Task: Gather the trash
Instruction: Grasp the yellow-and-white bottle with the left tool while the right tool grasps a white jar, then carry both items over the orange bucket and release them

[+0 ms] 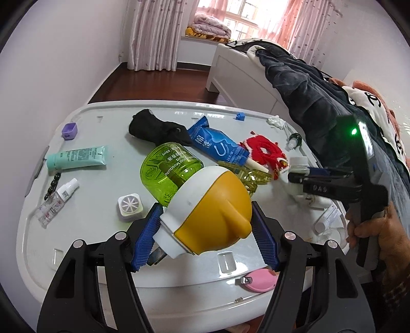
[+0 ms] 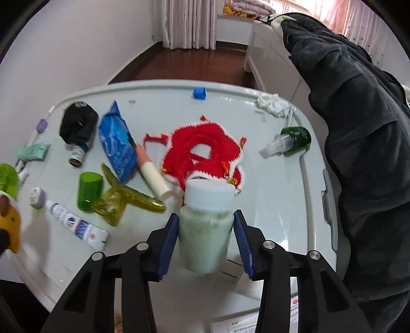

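White walls (image 1: 64, 51), dark wood floor (image 1: 153, 79) (glossy), pink-curtained window (image 1: 241, 15).

The left gripper (image 1: 205, 228) points steeply down over the near edge of the bench (image 1: 89, 225), its blue pads (image 1: 148, 235) pressed against both sides of a yellow-and-white mosquito repellent plug-in (image 1: 205, 217) with a green bottle, which it holds lifted. The right gripper (image 2: 205, 230) also tilts downward near the bench's right edge, its blue fingers (image 2: 167, 240) set against the sides of a pale bottle with a white cap (image 2: 205, 230). In the left wrist view, a bare hand (image 1: 376, 230) clasps the right gripper's handle, with a patterned sleeve (image 1: 394, 294) below it.
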Tool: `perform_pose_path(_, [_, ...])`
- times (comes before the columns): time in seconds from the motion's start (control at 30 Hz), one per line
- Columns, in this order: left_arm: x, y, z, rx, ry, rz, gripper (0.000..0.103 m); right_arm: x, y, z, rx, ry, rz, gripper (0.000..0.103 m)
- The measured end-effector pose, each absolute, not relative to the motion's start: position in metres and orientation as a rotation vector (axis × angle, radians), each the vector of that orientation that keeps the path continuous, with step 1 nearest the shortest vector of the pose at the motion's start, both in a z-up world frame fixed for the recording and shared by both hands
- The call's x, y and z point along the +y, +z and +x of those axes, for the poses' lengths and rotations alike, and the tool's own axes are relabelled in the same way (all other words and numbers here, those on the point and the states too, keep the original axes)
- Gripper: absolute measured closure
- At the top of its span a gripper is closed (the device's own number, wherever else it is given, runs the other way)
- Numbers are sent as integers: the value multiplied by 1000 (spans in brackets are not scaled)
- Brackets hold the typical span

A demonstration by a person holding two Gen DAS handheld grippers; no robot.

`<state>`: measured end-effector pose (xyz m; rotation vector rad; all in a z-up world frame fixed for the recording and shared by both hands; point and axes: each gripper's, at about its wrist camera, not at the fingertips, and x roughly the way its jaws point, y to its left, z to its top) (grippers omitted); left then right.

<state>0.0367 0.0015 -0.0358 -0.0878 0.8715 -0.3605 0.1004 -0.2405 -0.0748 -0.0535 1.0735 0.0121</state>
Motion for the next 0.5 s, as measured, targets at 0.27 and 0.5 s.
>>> perform_pose_path(0.27, [-2,-30,5,877,-412,-65,37,-232,-37,56,989,80,-24,60])
perform_pose_path(0.5, [-4,-39,-63,970,-486,-32,37,-206,-29,-27,983,201,-30,60])
